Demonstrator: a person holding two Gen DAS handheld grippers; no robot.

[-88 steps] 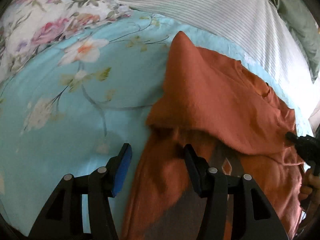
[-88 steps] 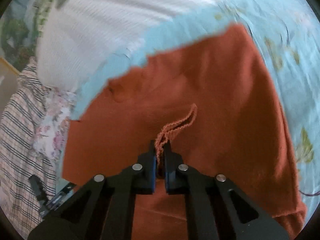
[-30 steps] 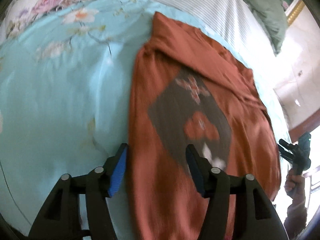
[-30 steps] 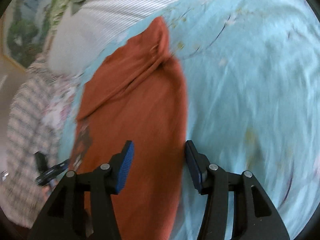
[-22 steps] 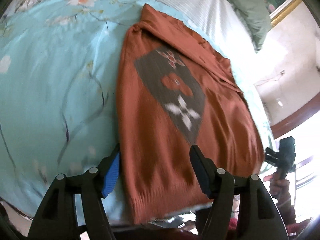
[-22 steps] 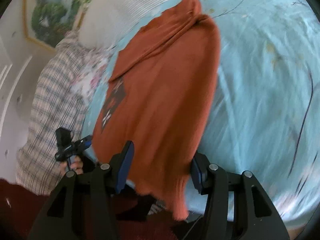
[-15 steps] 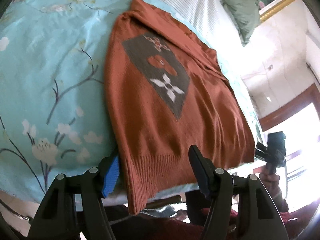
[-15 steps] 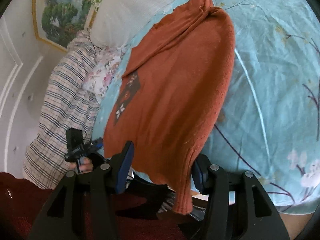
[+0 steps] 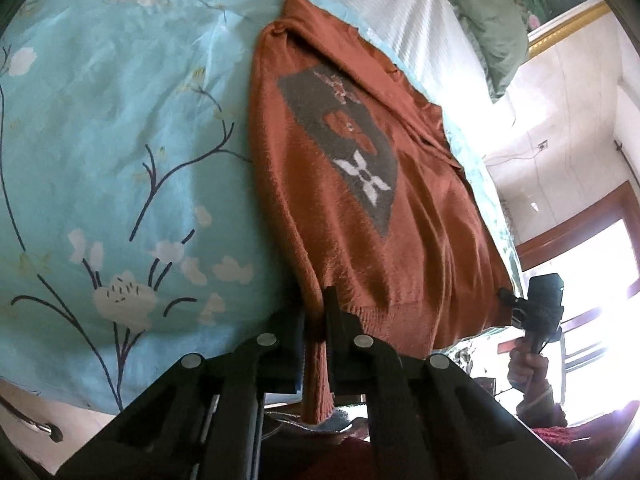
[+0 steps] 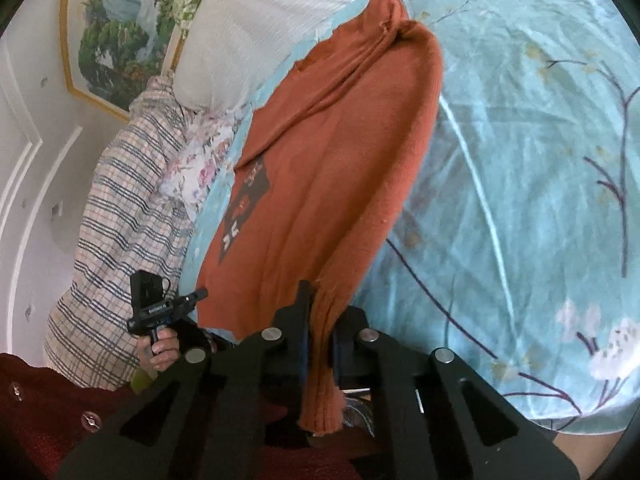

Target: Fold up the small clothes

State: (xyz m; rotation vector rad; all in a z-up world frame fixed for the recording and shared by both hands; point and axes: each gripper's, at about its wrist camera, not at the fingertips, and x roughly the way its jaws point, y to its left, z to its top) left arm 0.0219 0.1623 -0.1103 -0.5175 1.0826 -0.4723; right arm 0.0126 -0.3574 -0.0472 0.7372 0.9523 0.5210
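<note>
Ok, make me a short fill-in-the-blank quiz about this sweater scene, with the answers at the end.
1. The rust-orange knitted sweater lies on a light ____ floral bedsheet.
2. The left claw is shut on the sweater's ribbed ____.
3. The right claw is ____ on the opposite bottom corner.
4. The sweater's grey diamond patch carries a ____ four-petal flower.

Answers: blue; hem; shut; white

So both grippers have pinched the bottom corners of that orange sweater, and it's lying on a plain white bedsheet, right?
Nearly. Both the left gripper and right gripper are shut on the sweater hem corners, but the bedsheet is light blue with a flower print, as the left wrist view shows.
</note>
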